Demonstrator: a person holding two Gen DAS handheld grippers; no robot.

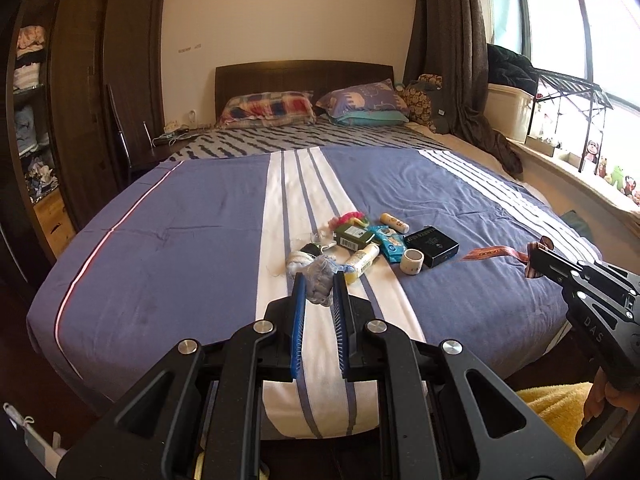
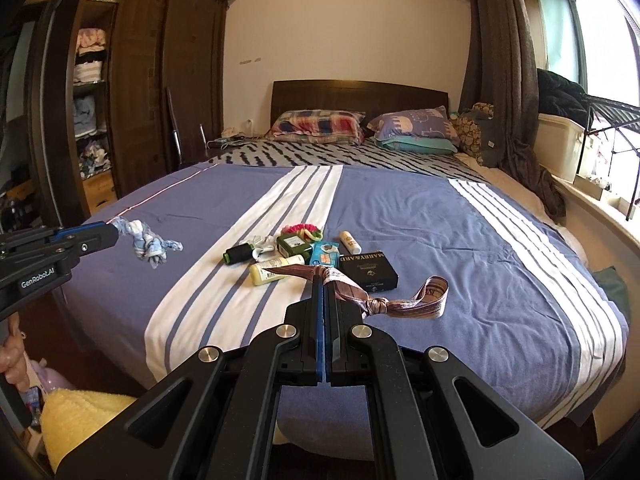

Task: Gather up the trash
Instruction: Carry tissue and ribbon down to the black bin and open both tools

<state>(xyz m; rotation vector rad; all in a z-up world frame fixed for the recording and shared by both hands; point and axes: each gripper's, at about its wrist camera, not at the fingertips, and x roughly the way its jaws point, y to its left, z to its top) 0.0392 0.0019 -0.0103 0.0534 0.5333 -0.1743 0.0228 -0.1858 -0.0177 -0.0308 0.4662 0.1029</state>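
My left gripper (image 1: pixel 319 280) is shut on a crumpled blue-white tissue wad (image 1: pixel 320 282) and holds it above the near part of the bed; it also shows in the right wrist view (image 2: pixel 150 246). My right gripper (image 2: pixel 323 278) is shut on a knotted brown patterned ribbon (image 2: pixel 376 304), lifted above the bed; the ribbon also shows in the left wrist view (image 1: pixel 492 253). A heap of items lies mid-bed: a black box (image 2: pixel 368 272), a blue wet-wipe pack (image 1: pixel 390 242), a cream tube (image 2: pixel 276 270), a green box (image 1: pixel 354 237), a tape roll (image 1: pixel 412 261).
The bed has a blue and white striped cover (image 1: pixel 180 240), pillows (image 1: pixel 268 110) and a dark headboard at the far end. A dark wardrobe (image 2: pixel 160 92) stands left, a curtain and window sill right. A yellow towel (image 2: pixel 76 420) lies at the bed's foot.
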